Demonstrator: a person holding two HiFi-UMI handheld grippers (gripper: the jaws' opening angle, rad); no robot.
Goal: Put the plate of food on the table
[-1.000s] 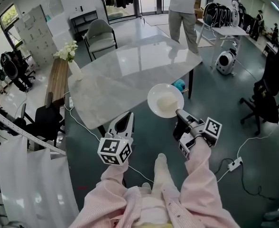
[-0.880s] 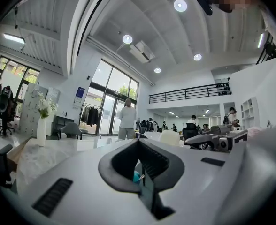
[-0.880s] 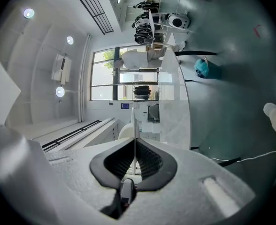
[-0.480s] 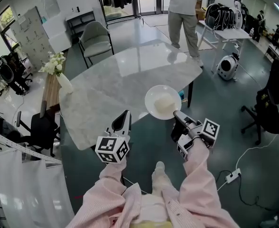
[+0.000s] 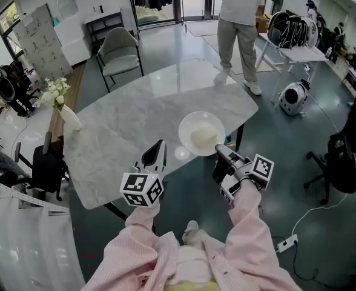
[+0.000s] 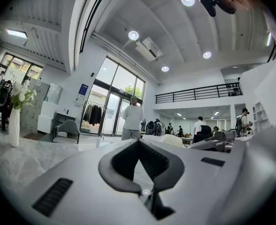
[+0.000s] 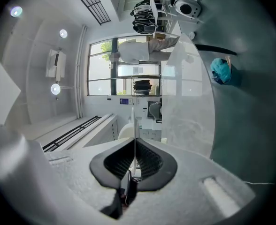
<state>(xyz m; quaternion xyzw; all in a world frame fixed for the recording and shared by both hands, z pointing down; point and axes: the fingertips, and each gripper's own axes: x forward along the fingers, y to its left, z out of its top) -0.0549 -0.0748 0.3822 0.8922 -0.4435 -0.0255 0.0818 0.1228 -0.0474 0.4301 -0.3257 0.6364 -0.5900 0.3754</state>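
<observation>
A white plate (image 5: 201, 133) with a pale mound of food hangs over the near edge of the grey marble table (image 5: 135, 111). My right gripper (image 5: 218, 151) is shut on the plate's near rim. In the right gripper view the plate (image 7: 134, 121) shows edge-on as a thin white line clamped between the pads. My left gripper (image 5: 160, 145) points at the table's near edge, left of the plate, shut and holding nothing. Its closed jaws (image 6: 141, 146) fill the lower half of the left gripper view, with the table top beyond them.
A person (image 5: 238, 17) stands at the table's far side. A grey chair (image 5: 120, 47) is at the far left corner, and a vase of flowers (image 5: 60, 102) stands on a bench beside the table. A black office chair (image 5: 45, 162), a white robot (image 5: 294, 96) and a floor power strip (image 5: 284, 242) surround it.
Both grippers and the plate have moved forward toward the table. The plate, earlier over the floor just off the table's edge, now hangs over the table's near edge.
</observation>
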